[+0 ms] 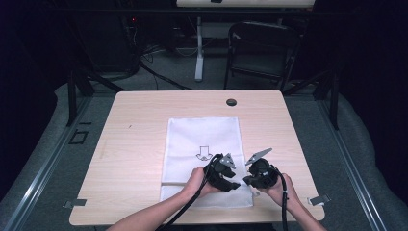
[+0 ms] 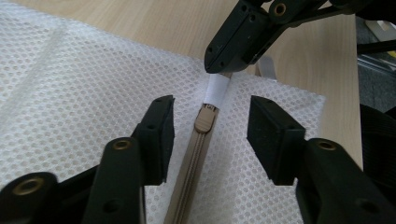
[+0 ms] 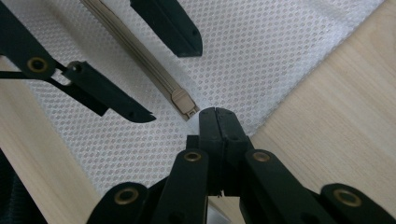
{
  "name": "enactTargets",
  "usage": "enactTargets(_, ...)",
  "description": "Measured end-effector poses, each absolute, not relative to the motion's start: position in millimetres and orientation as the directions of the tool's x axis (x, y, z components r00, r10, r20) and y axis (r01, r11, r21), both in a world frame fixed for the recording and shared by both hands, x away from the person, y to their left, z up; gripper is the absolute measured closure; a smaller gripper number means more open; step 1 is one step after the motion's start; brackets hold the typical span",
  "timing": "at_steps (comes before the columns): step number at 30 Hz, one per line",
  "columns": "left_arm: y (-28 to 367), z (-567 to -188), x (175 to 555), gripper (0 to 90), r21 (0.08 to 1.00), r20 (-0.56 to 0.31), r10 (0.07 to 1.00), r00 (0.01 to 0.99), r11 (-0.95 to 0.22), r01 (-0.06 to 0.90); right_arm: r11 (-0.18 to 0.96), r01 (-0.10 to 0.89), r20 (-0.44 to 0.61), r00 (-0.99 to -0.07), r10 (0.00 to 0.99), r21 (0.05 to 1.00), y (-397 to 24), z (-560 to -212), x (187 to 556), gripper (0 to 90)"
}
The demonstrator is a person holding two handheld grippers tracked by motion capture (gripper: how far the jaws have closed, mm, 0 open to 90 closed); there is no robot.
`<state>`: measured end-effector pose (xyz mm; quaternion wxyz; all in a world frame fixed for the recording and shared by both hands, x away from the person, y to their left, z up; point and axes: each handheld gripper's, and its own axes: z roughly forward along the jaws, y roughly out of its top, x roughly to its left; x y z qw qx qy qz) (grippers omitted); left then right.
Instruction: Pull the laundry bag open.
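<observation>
the left gripper (image 2: 211, 135) is open, jaws either side of the tan zip slider (image 2: 205, 120) without touching it. if they close off-centre they could catch mesh instead, or skid off the small slider. the right gripper (image 3: 217, 115) is shut, probably on the white tab (image 2: 216, 88) at the zip's end; if that thin tab slips out, the bag will drag along. the white mesh bag (image 1: 202, 139) lies flat on the table (image 1: 134, 139), its zip (image 3: 135, 58) near the person's edge

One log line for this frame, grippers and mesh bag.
right gripper: shut on white tab at zip end | left gripper: open, astride tan zip slider | white mesh bag: flat on wooden table
</observation>
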<state>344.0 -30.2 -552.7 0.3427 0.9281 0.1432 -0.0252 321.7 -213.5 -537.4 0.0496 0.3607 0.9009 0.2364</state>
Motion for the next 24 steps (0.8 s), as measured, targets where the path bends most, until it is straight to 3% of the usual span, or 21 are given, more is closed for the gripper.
enactTargets(4,-36,-560,344,65.8,0.614,-0.163,0.218,0.962,-0.74,0.272,0.625,0.63,0.079,-0.73,0.678,0.461,-214,-541,321,90.0)
enactTargets(16,-41,-569,347,79.2,0.607,-0.158,0.233,0.959,-0.743,0.281,0.633,0.644,0.098,-0.73,0.677,0.43,-211,-550,324,90.0)
enactTargets(24,-42,-568,346,81.6,0.615,-0.141,0.208,0.968,-0.748,0.25,0.606,0.669,0.135,-0.711,0.69,0.43,-214,-555,326,90.0)
